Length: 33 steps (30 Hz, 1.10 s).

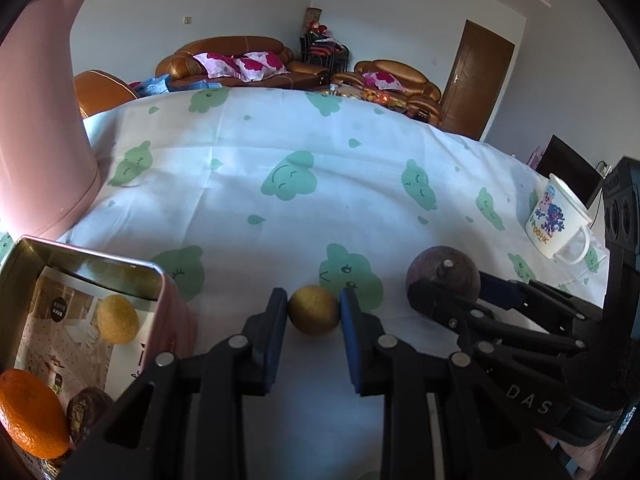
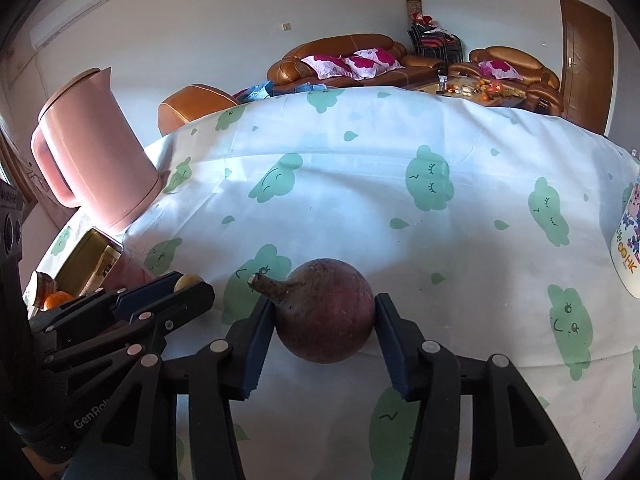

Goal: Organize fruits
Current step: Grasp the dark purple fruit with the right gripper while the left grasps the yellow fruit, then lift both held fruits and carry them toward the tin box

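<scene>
Sitting in the tin [image 1: 158,280] already are three fruits (one orange); the left gripper [image 1: 313,310] clamps the small yellow fruit [image 1: 314,309]; the right gripper [image 2: 324,318] pinches the dark round fruit [image 2: 326,316]; both remain outside.

Both grippers, left gripper [image 1: 314,310] and right gripper [image 2: 324,320], are showing black linkage arms, silver rivets, blue ridged pads [image 2: 252,354] and pale lettering.

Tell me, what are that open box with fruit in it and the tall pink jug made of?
The box looks like thin metal: its gold inner walls shine and mirror the fruit, the outside painted pink. The jug seems matte plastic, smooth with a soft even sheen, though coated metal is possible.
</scene>
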Available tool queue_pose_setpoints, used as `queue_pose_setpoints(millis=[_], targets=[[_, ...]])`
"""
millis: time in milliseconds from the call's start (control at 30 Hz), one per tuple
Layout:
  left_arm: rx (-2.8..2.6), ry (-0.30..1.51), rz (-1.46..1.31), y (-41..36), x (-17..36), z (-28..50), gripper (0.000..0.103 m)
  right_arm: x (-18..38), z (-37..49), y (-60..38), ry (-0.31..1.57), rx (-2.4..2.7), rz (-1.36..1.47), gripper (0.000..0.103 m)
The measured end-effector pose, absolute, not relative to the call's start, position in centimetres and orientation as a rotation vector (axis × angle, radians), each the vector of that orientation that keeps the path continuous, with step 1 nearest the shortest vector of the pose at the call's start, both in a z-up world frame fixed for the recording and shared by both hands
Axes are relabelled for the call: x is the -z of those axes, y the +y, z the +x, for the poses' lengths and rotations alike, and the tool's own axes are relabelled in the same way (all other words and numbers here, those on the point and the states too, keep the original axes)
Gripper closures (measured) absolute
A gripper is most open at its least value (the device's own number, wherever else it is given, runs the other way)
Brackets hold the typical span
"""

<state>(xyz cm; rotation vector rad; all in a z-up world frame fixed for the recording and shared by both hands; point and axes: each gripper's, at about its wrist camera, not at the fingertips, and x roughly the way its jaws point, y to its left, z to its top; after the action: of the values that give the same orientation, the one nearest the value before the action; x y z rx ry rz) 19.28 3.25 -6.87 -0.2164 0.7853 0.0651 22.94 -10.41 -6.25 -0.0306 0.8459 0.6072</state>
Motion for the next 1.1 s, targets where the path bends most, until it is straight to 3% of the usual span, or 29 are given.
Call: queue_pose_setpoints(millis=[1100], targets=[[-0.083,0.61,-0.124,1.8,4.5,16.6,0.075,3.6,19.5,-11.9,0.626,-0.62,-0.016,0.051]])
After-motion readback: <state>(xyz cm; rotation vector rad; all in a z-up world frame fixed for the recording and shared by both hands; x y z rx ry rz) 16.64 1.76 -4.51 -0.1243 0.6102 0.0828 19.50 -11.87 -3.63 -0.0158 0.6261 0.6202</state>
